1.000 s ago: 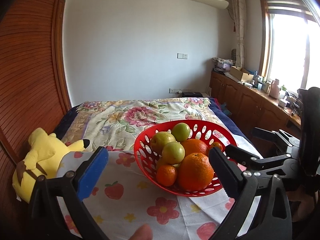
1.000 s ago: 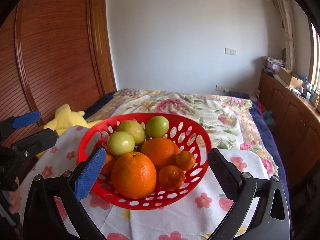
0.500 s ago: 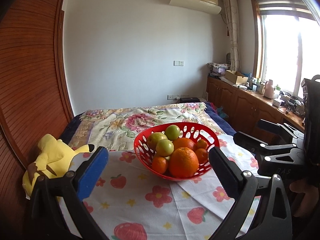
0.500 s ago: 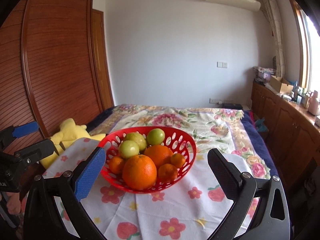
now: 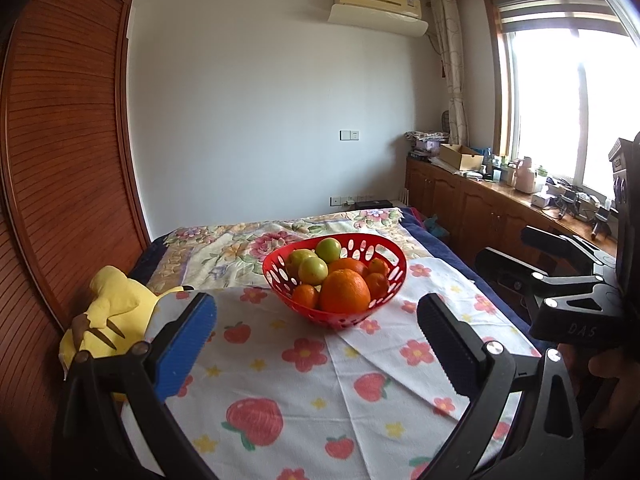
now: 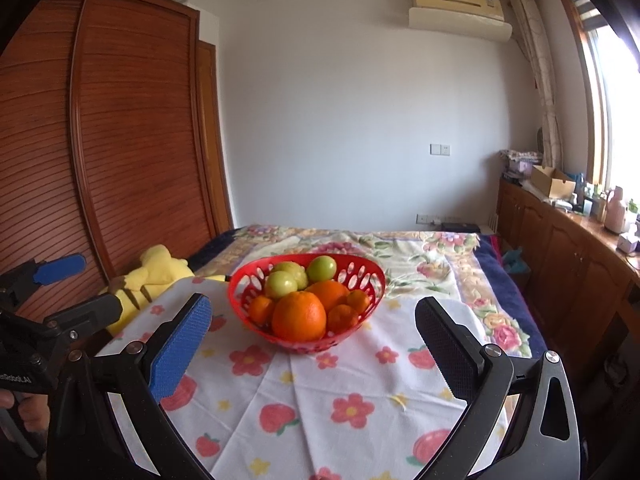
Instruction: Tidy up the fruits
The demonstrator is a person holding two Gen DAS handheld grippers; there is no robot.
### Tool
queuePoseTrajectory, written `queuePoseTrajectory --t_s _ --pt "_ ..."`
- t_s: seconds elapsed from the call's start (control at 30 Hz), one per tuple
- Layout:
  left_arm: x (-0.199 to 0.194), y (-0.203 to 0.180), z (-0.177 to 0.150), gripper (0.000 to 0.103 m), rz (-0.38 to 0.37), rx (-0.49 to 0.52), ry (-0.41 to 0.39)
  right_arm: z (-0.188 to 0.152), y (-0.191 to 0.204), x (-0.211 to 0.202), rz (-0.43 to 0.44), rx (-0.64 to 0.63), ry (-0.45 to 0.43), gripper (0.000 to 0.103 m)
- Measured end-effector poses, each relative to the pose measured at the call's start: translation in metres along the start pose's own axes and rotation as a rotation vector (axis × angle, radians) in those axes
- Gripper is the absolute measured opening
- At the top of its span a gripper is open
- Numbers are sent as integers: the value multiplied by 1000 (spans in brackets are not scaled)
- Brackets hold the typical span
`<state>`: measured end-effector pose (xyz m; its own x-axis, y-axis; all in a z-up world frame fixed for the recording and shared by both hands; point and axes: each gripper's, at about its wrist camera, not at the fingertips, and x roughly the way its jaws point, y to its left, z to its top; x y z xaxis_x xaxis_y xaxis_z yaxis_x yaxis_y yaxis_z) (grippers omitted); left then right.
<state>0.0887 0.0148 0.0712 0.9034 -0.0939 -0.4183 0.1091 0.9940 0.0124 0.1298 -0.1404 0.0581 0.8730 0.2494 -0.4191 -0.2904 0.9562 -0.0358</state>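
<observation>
On the flower-print tablecloth (image 5: 320, 380) ahead of me sits the red basket (image 5: 394, 276), holding a large orange (image 5: 344, 290), smaller tangerines and three green fruits (image 5: 312, 270). I see my left gripper (image 5: 316, 336) and right gripper (image 6: 314, 338) both spread wide with nothing between their fingers, short of the basket. Beside the cloth lies a yellow plush toy (image 5: 108, 312).

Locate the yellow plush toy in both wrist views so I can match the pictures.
Left wrist view: the yellow plush toy lies at the left edge, beside the flowered cloth, behind the left gripper's blue pad.
Right wrist view: the toy sits left of centre, against the wooden wardrobe, left of the basket.
Shared landmark: the red fruit basket, to the toy's right in both.
</observation>
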Motion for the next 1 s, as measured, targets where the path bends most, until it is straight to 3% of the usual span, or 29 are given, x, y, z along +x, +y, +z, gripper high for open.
queuePoseTrajectory --t_s 0.4,1.0 --pt "-50 -15 -22 101 18 11 -35 -23 5 -58 -34 17 -52 103" --pt "-82 -15 -49 101 33 -22 -31 -49 16 -96 -52 -2 -56 103"
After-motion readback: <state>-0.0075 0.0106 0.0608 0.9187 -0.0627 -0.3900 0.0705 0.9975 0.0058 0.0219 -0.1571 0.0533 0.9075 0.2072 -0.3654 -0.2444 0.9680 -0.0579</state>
